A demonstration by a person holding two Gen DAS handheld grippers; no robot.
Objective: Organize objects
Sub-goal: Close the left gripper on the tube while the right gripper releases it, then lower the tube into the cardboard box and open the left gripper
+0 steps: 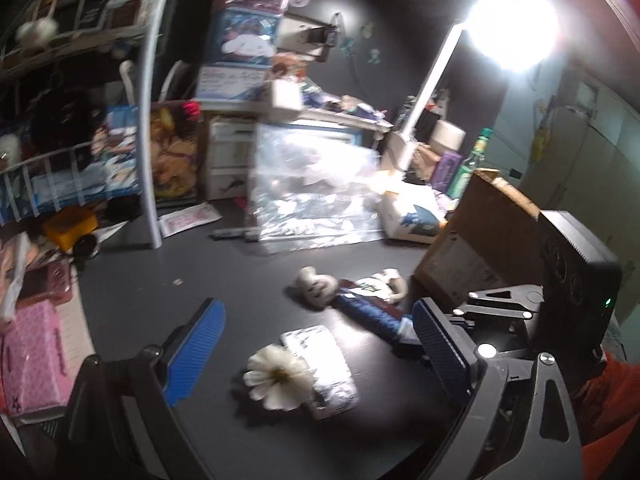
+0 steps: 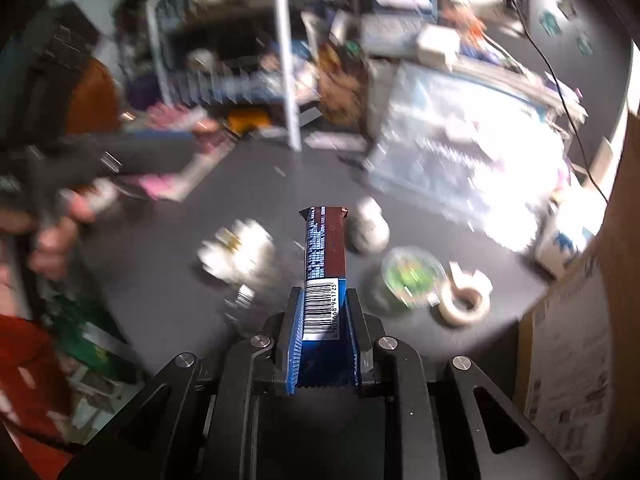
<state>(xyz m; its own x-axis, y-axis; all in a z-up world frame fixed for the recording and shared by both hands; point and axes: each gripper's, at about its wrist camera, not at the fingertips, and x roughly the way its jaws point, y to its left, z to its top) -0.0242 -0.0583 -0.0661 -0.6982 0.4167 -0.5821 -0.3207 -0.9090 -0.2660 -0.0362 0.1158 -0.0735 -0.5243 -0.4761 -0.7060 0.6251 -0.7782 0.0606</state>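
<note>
My right gripper (image 2: 323,300) is shut on a brown and blue snack bar (image 2: 325,248), barcode end between the blue pads, held above the dark table (image 2: 280,184). In the left wrist view the same snack bar (image 1: 368,316) slants in from the right. My left gripper (image 1: 318,312) stands wide open with nothing touching its pads. Below its gap lie a white flower (image 1: 280,376) and a silvery wrapped packet (image 1: 324,360). In the right wrist view a blurred white flower (image 2: 236,252), a small white bottle (image 2: 370,226), a green round container (image 2: 412,272) and a tape roll (image 2: 464,300) lie on the table.
A cardboard box (image 1: 480,232) stands at the right edge of the table. A crinkled clear plastic bag (image 1: 312,192) and a bright lamp (image 1: 512,28) sit behind. Wire shelves (image 1: 60,176) full of clutter line the left side. A person's hand (image 2: 52,232) shows at the left.
</note>
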